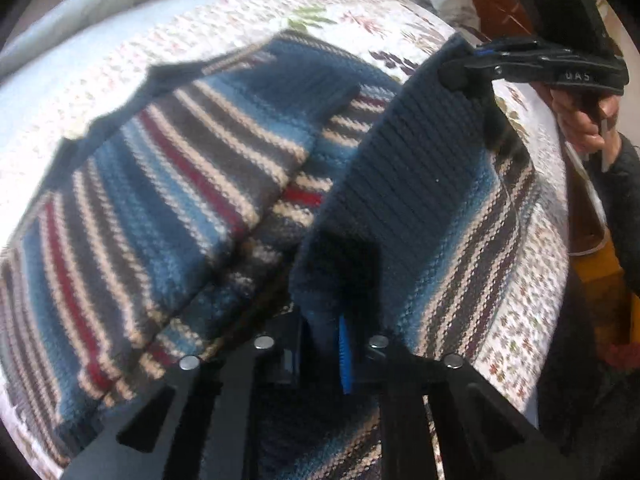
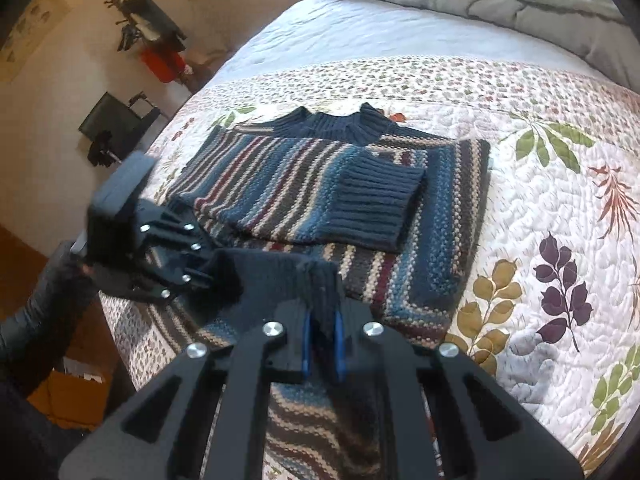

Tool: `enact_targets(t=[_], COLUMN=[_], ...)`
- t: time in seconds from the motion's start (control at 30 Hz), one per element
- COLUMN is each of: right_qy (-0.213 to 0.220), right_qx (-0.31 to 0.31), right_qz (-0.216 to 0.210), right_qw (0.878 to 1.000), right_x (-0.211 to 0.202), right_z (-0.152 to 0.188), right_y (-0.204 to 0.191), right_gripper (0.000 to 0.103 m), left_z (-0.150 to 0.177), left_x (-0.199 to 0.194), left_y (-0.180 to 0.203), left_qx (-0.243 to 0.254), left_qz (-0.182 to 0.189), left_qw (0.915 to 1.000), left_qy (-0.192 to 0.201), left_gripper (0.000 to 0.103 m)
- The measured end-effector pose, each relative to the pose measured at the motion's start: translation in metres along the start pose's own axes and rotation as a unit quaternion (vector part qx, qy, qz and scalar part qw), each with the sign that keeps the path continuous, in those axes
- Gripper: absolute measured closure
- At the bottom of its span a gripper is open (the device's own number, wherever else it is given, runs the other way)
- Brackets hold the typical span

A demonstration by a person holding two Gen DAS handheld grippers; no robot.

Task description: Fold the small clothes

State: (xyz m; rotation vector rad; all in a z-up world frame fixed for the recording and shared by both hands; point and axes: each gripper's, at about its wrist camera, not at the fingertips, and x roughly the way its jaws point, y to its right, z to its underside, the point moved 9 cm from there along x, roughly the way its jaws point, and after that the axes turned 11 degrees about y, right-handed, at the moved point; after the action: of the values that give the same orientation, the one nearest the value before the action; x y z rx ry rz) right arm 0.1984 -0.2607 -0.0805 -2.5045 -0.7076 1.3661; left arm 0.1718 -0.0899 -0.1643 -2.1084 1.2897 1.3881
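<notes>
In the left wrist view, the left tongs (image 1: 324,344) are clenched on the dark ribbed hem (image 1: 400,184) of the striped sweater (image 1: 160,208), which lies on the floral quilt (image 1: 240,12) of the bed. Further along this lifted hem, the right tongs (image 1: 460,76) also pinch the same edge. The knit looks thick and soft, so I judge it is rather heavy for a small garment, it will sag between two holds, and it is not slippery. The ribbed hem corners are the firmest places to take hold. This picture is blurred, and the lower part of the sweater is hidden behind the tongs.

In the right wrist view, the right tongs (image 2: 320,340) are closed on the hem (image 2: 280,276), and the left tongs (image 2: 200,276) grip it just beside. The sweater (image 2: 320,184) lies flat further up, with one sleeve cuff (image 2: 380,208) folded across the body. The collar (image 2: 340,124) is far away. The other sleeve I cannot make out.
</notes>
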Motion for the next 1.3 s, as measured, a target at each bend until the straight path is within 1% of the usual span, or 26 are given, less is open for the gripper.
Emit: enact_targets(t=[0.1,0.2,0.23,0.3,0.43,0.53,0.57,0.67,0.7,0.73,0.77,0.8,0.87,0.93,1.0,1.03,1.1,1.13,1.17,1.2,1.23,1.27,1.3], right_qy=[0.005,0.011,0.014,0.021,0.022,0.022,0.020,-0.010,-0.021,-0.037,-0.043,-0.042,-0.025,-0.004,0.006,0.006,-0.008,-0.025,-0.039,-0.058,-0.066,-0.065,-0.063], right_qx=[0.016,0.034,0.039,0.048,0.054,0.076,0.083,0.095,0.094,0.084,0.077,0.071,0.069,0.061,0.044,0.042,0.049,0.058,0.062,0.066,0.064,0.060,0.062], right_qz=[0.010,0.025,0.033,0.053,0.093,0.113,0.118,0.145,0.154,0.169,0.178,0.186,0.194,0.197,0.190,0.174,0.136,0.112,0.104,0.105,0.116,0.122,0.122], right_qw=[1.000,0.999,0.999,0.997,0.994,0.990,0.989,0.985,0.983,0.981,0.980,0.979,0.978,0.978,0.981,0.984,0.989,0.992,0.992,0.991,0.989,0.989,0.989], right_x=[0.001,0.003,0.004,0.007,0.019,0.035,0.041,0.071,0.079,0.090,0.094,0.095,0.086,0.073,0.062,0.059,0.062,0.069,0.073,0.082,0.088,0.092,0.094], right_z=[-0.009,-0.026,-0.031,-0.048,-0.074,-0.088,-0.088,-0.081,-0.075,-0.067,-0.063,-0.060,-0.061,-0.064,-0.065,-0.063,-0.054,-0.044,-0.037,-0.027,-0.021,-0.018,-0.016], right_y=[0.004,0.010,0.013,0.021,0.041,0.061,0.067,0.090,0.094,0.099,0.101,0.102,0.098,0.087,0.067,0.053,0.033,0.023,0.019,0.018,0.020,0.024,0.027], right_gripper=[0.095,0.095,0.095,0.095,0.095,0.095,0.095,0.094,0.091,0.086,0.086,0.082,0.073,0.073,0.073,0.073,0.073,0.073,0.074,0.074,0.075,0.075,0.075], left_z=[-0.012,-0.031,-0.039,-0.057,-0.088,-0.105,-0.110,-0.107,-0.104,-0.101,-0.098,-0.098,-0.098,-0.099,-0.099,-0.099,-0.099,-0.100,-0.100,-0.099,-0.098,-0.096,-0.091], left_x=[-0.014,-0.029,-0.034,-0.038,-0.033,-0.017,-0.006,0.027,0.037,0.043,0.049,0.050,0.048,0.047,0.045,0.044,0.035,0.031,0.021,0.010,0.002,-0.012,-0.031], left_y=[-0.004,-0.015,-0.021,-0.032,-0.058,-0.074,-0.082,-0.095,-0.098,-0.101,-0.104,-0.106,-0.108,-0.109,-0.109,-0.109,-0.109,-0.107,-0.105,-0.105,-0.105,-0.106,-0.109], left_qx=[-0.008,-0.020,-0.021,-0.019,-0.020,-0.019,-0.028,-0.052,-0.060,-0.066,-0.073,-0.078,-0.090,-0.094,-0.096,-0.101,-0.122,-0.128,-0.140,-0.155,-0.164,-0.173,-0.179], left_qz=[-0.050,-0.079,-0.084,-0.106,-0.139,-0.173,-0.183,-0.188,-0.187,-0.186,-0.188,-0.188,-0.186,-0.187,-0.191,-0.191,-0.188,-0.183,-0.172,-0.163,-0.159,-0.152,-0.155], left_qw=[0.9985,0.9960,0.9954,0.9930,0.9888,0.9835,0.9819,0.9806,0.9806,0.9803,0.9795,0.9791,0.9783,0.9778,0.9767,0.9762,0.9744,0.9743,0.9743,0.9733,0.9723,0.9711,0.9687], left_qy=[0.022,0.036,0.041,0.048,0.051,0.048,0.042,0.014,0.005,0.001,0.002,0.006,0.014,0.017,0.017,0.017,0.021,0.025,0.035,0.044,0.051,0.062,0.074], left_gripper=[0.091,0.091,0.091,0.091,0.090,0.089,0.088,0.087,0.086,0.085,0.083,0.083,0.081,0.080,0.078,0.078,0.074,0.069,0.058,0.052,0.045,0.044,0.044])
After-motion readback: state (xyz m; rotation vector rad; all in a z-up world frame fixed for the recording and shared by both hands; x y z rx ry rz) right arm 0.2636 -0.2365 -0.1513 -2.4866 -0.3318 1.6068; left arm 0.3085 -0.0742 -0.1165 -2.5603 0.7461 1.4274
